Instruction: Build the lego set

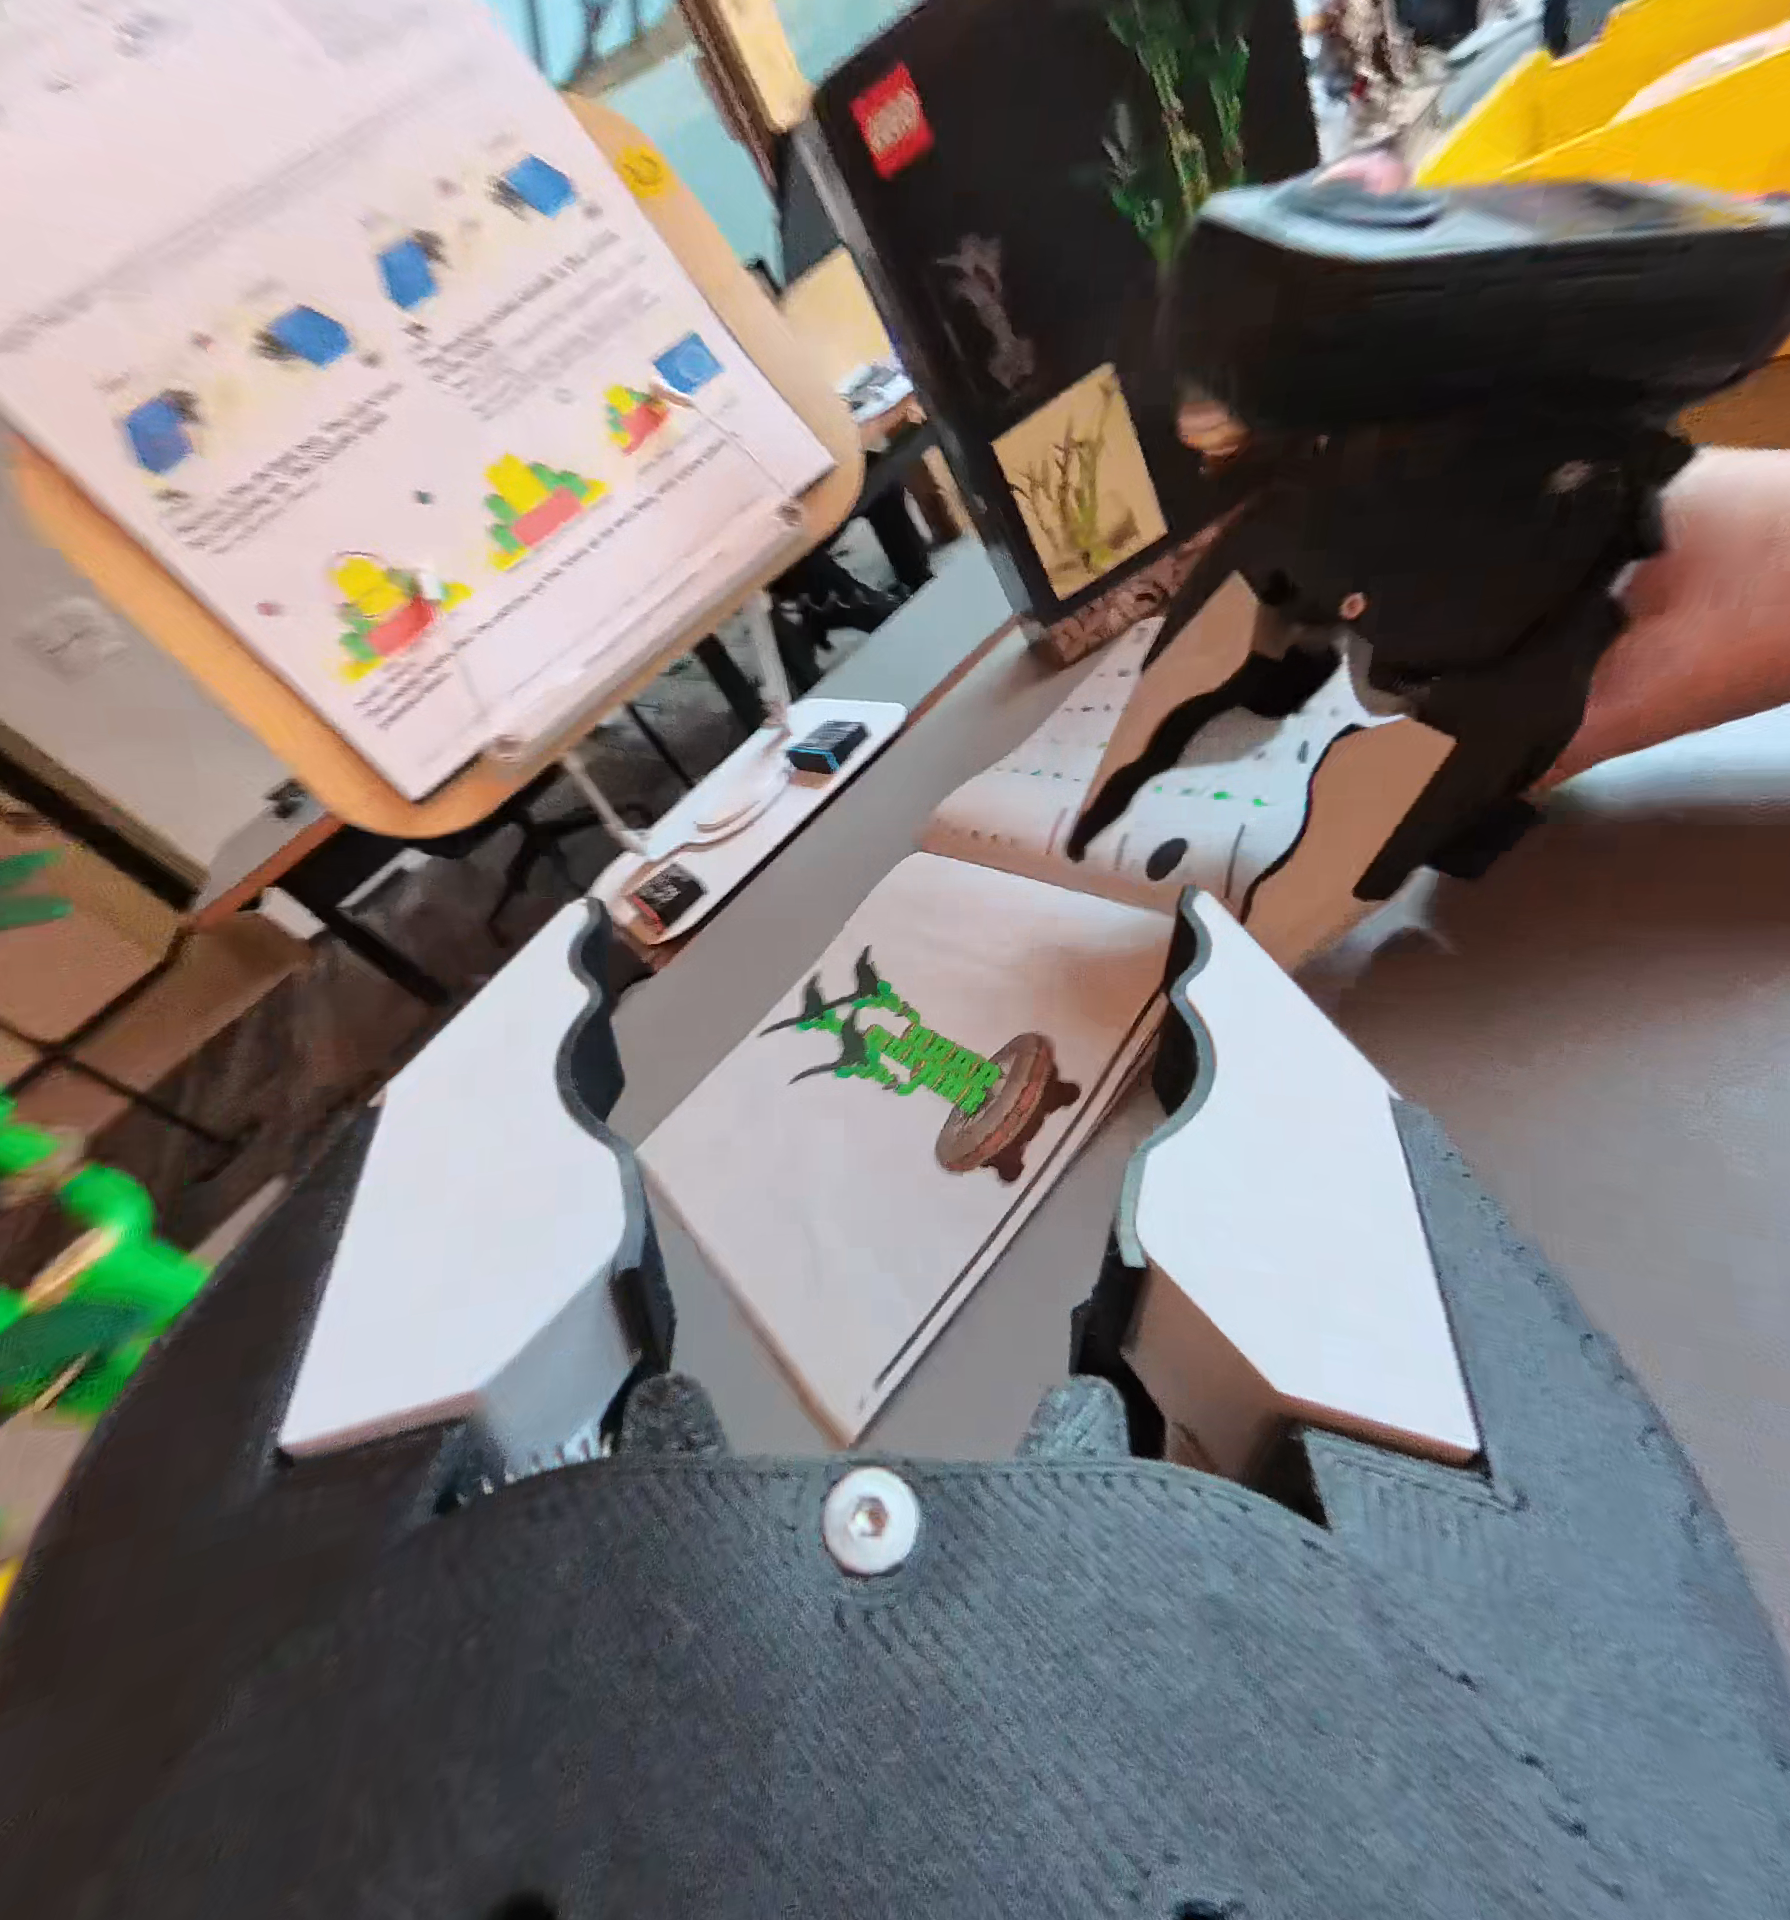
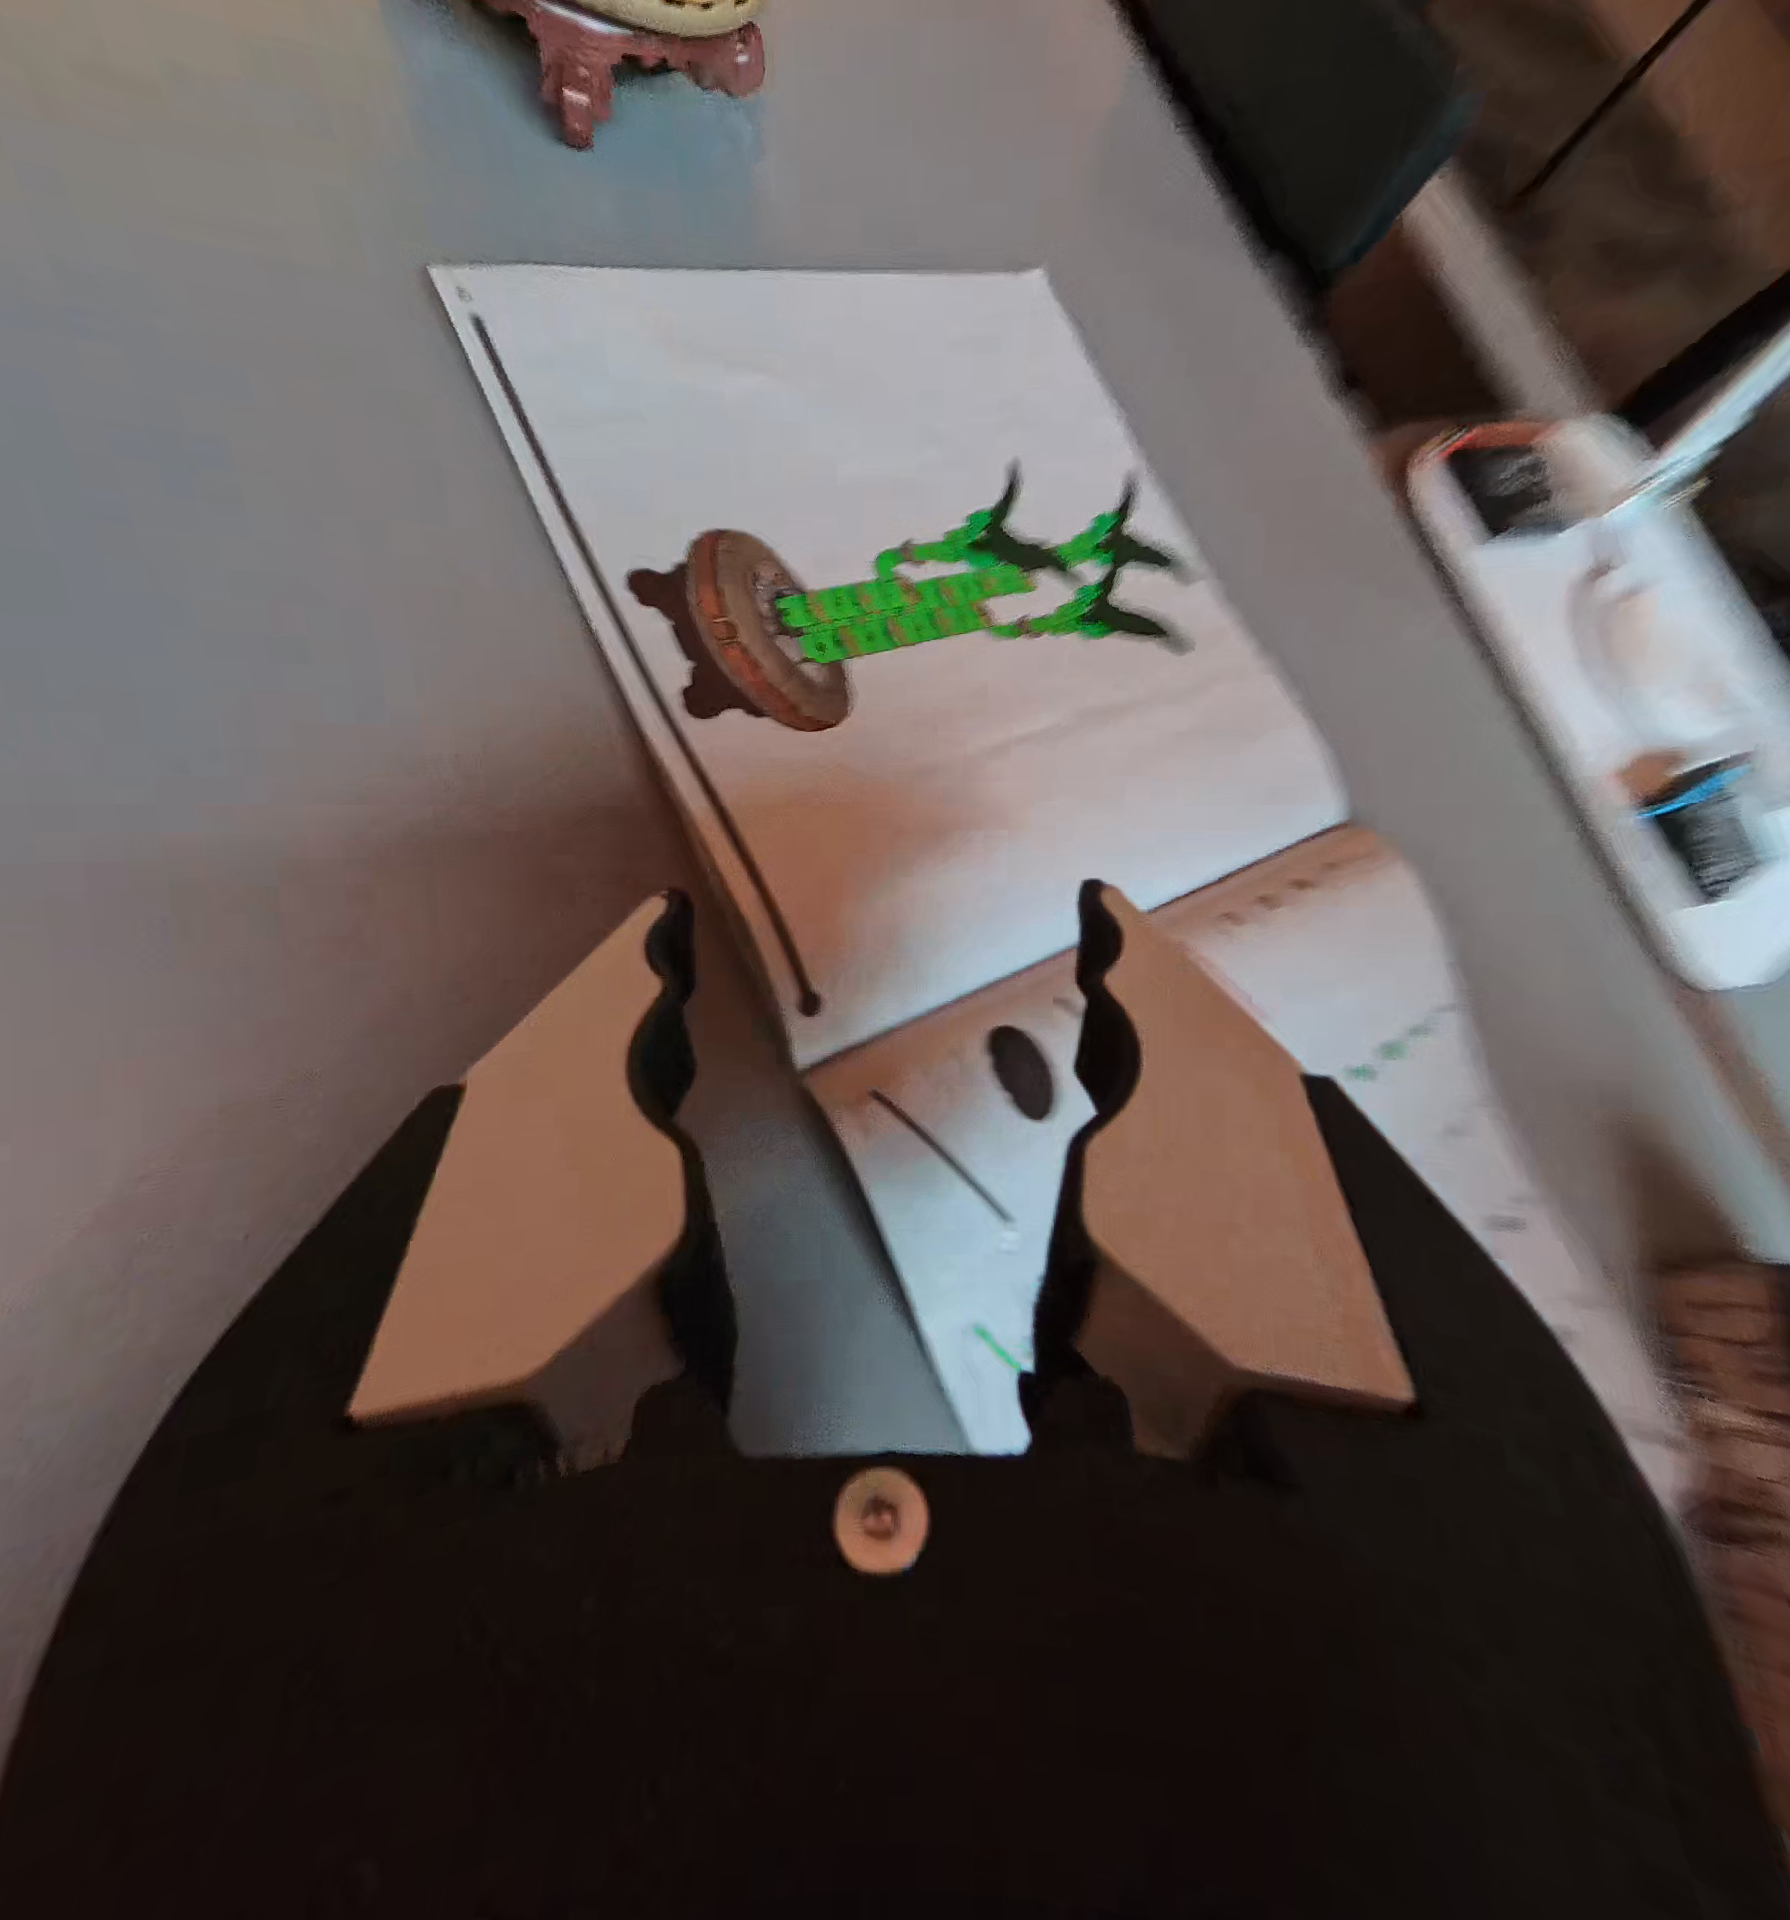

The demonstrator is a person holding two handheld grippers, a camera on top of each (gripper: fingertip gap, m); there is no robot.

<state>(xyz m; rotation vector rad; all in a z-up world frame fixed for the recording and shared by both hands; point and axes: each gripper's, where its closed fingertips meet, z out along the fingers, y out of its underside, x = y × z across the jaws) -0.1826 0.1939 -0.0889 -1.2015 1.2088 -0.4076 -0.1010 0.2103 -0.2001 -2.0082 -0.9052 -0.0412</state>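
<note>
An open instruction booklet (image 1: 901, 1122) lies on the grey table, its page picturing a green bamboo plant on a brown round stand; it also shows in the right wrist view (image 2: 870, 644). My left gripper (image 1: 886, 935) is open and empty, above the booklet's near edge. My right gripper (image 2: 880, 904) is open and empty, above the booklet's fold; in the left wrist view it hangs over the far page (image 1: 1234, 862), held by a hand. A built green bamboo piece (image 1: 29, 1247) is blurred at the left edge. A brown-footed stand (image 2: 642, 52) sits at the top edge.
A black set box (image 1: 1016, 312) stands upright behind the booklet. A sheet of pictured steps rests on a wooden easel (image 1: 351, 343) at left. A white tray (image 1: 756, 810) with small dark items sits beyond the table; it also shows at right (image 2: 1639, 727). Yellow bins (image 1: 1649, 104) are at top right. From either gripper's tips it is about 40 cm to the wooden easel (image 1: 351, 343).
</note>
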